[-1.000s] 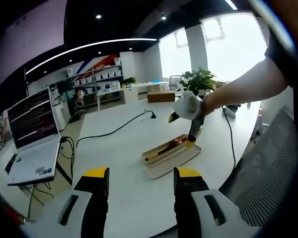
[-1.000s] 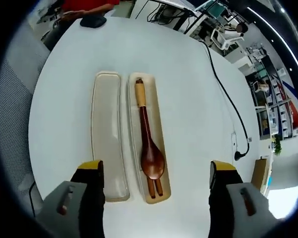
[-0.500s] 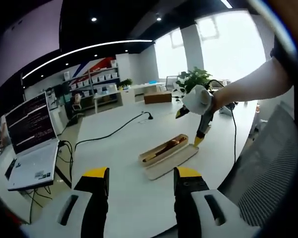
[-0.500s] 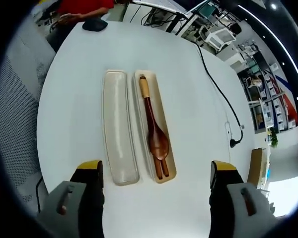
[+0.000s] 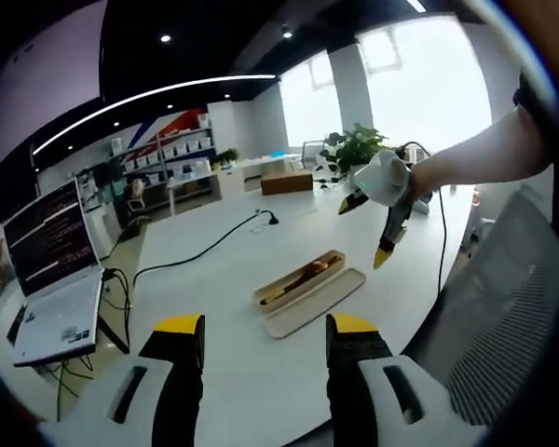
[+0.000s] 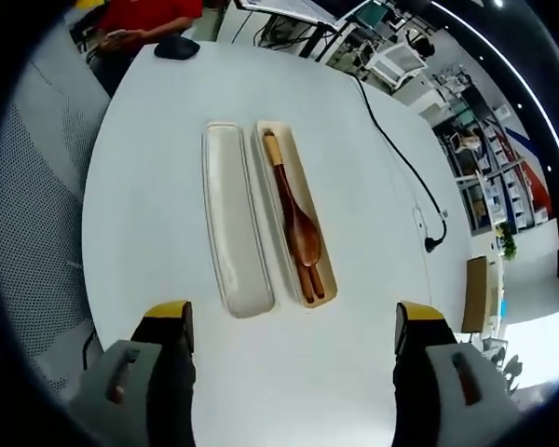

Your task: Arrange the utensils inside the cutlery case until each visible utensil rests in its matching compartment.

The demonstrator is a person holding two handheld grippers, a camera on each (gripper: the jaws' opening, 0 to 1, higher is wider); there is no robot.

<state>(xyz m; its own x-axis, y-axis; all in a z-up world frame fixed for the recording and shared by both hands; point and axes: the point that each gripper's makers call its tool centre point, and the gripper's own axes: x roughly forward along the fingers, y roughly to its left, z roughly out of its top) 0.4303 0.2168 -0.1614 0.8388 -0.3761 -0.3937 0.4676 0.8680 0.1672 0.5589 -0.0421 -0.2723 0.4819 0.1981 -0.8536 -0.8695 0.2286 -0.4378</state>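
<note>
The right tongs (image 6: 292,340) have lifted higher off the white desk (image 6: 149,214), open and holding nothing, so the job looks about done. On the left lies the bare lid (image 6: 235,219) — just beside it the cutlery case (image 6: 299,214) holds the spoon (image 6: 298,222) and chopsticks (image 6: 309,279). The left tongs (image 5: 265,340) hang back, open and holding nothing too.

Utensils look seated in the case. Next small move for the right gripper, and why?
Probably none: hold the right gripper open and clear above the table. The spoon and chopsticks lie inside the case, its lid alongside, so the arrangement looks done.
</note>
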